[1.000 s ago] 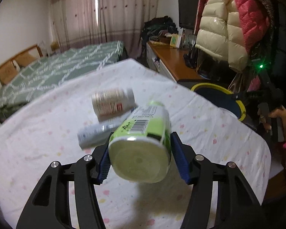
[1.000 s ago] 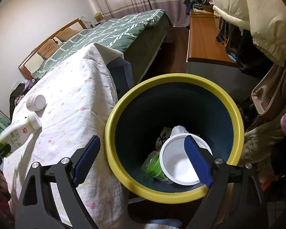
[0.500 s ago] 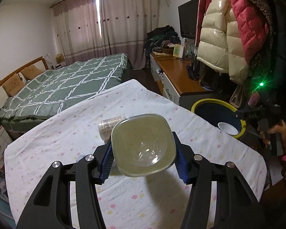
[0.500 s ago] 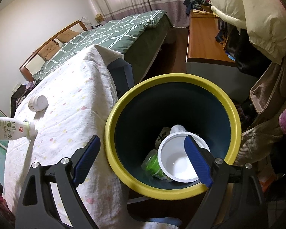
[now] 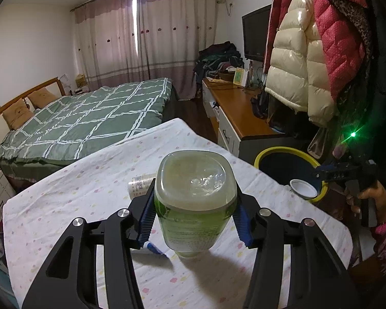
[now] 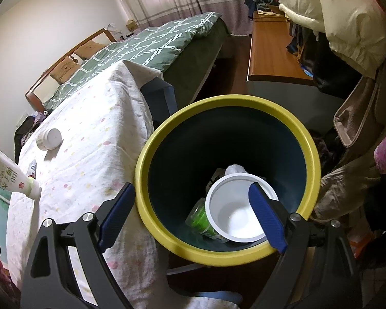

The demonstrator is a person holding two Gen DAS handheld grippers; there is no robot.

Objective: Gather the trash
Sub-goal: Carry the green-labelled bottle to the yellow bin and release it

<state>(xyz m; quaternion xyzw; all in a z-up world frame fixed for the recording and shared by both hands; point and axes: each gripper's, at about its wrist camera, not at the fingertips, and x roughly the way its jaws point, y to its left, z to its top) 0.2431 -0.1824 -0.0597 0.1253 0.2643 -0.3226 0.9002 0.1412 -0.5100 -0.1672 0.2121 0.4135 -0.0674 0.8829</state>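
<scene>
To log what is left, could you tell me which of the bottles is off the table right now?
The green bottle, clamped in the left gripper jaws, cap down above the cloth; the white pill bottle lies on its side on the table.

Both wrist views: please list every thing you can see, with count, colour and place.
Bottle: one, green with white label, held above the table.
Jar: one, white, lying on the table.
Tube: one, white with blue, on the table under the bottle.
Bin: one, yellow rim, dark inside, beside the table.
Cup: one, white, inside the bin.
Table: one, white dotted cloth.
Bed: one, green checked cover, behind the table.
Coats: several, cream and red, hanging right.
Left gripper: black, blue fingers, shut on bottle.
Right gripper: open, over the bin.
</scene>
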